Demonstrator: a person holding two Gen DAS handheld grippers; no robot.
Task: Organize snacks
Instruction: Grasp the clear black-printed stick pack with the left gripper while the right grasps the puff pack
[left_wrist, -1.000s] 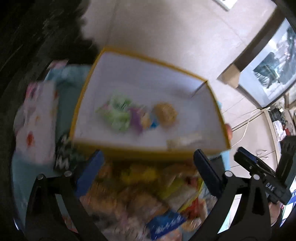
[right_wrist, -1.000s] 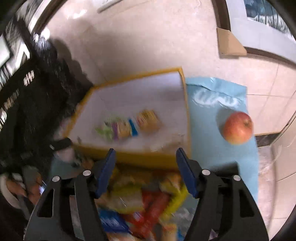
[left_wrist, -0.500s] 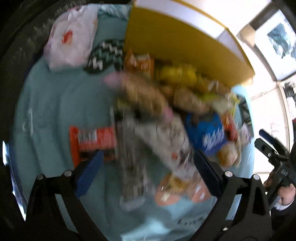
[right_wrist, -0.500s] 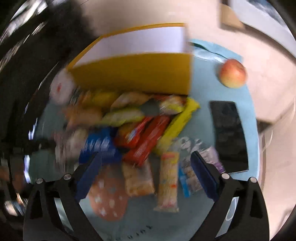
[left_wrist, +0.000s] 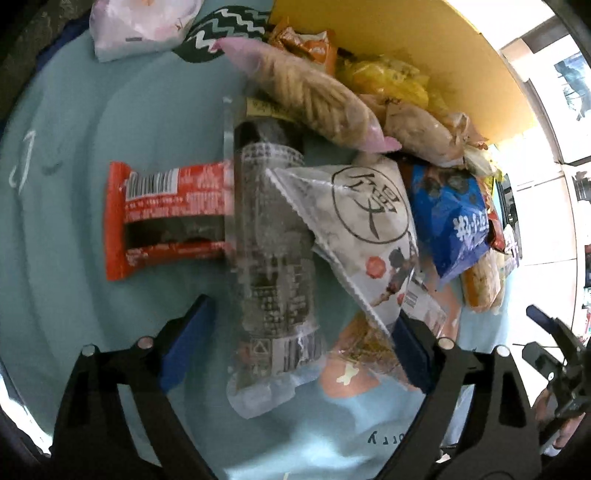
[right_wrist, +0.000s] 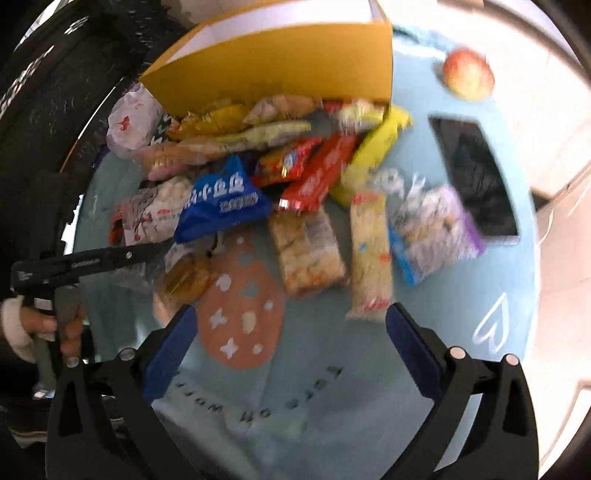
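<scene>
1. Swung down from over the yellow box (right_wrist: 280, 59) to the snack pile (right_wrist: 295, 177) heaped just before it.
2. Left gripper (left_wrist: 299, 343) jaws narrowing astride a clear-wrapped packet (left_wrist: 273, 266), not yet gripping; right gripper (right_wrist: 288, 343) widened, empty.
3. Next pick looks imminent.

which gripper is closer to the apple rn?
Right. The apple lies at the mat's far right corner, ahead of the right gripper; the left gripper works the pile's far left side.
</scene>
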